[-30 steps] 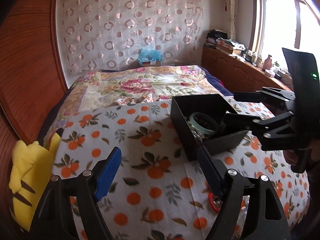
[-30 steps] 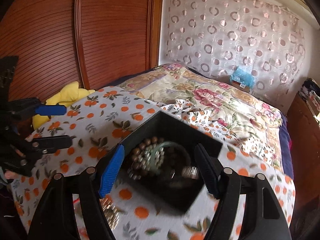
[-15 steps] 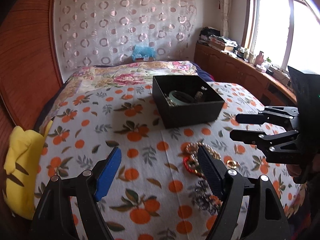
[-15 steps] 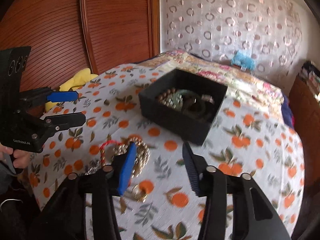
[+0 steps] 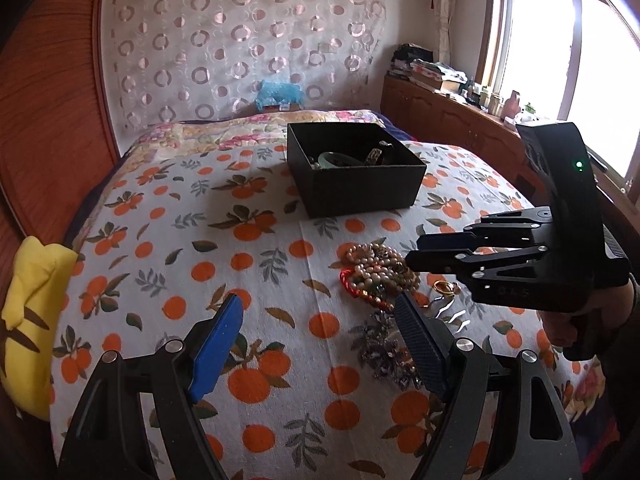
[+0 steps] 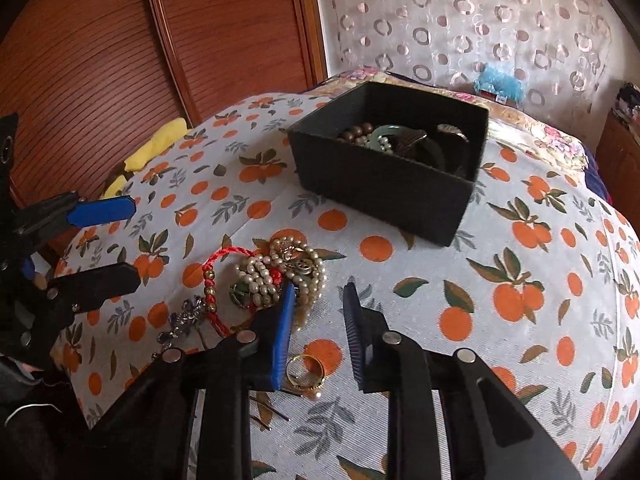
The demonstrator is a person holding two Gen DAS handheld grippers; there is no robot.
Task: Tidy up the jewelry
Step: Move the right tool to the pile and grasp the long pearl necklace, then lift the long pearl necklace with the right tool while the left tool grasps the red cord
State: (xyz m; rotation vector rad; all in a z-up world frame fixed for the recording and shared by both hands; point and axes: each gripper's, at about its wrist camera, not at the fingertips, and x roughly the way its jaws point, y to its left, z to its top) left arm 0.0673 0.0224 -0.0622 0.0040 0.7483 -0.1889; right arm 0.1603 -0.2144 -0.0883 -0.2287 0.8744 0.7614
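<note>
A black open box [image 5: 360, 188] [image 6: 384, 184] sits on the orange-print bedspread and holds a green bangle [image 6: 394, 133], brown beads and other pieces. A pile of pearl strands [image 6: 280, 276] [image 5: 378, 270], a red cord bracelet [image 6: 212, 280], a dark sparkly piece [image 5: 384, 350] and gold rings [image 6: 306, 370] lie in front of the box. My right gripper [image 6: 318, 308] is partly open and empty, just above the pile's near edge. My left gripper [image 5: 320, 336] is open and empty, left of the pile.
A yellow plush toy [image 5: 28, 320] lies at the bed's left edge by the wooden wall [image 6: 140, 60]. A floral quilt [image 5: 224, 132] covers the far end of the bed. A wooden cabinet [image 5: 448, 120] and window stand to the right.
Both grippers have pulled back from the box towards the near end of the bed. The right gripper's jaws have narrowed and now sit over the jewelry pile.
</note>
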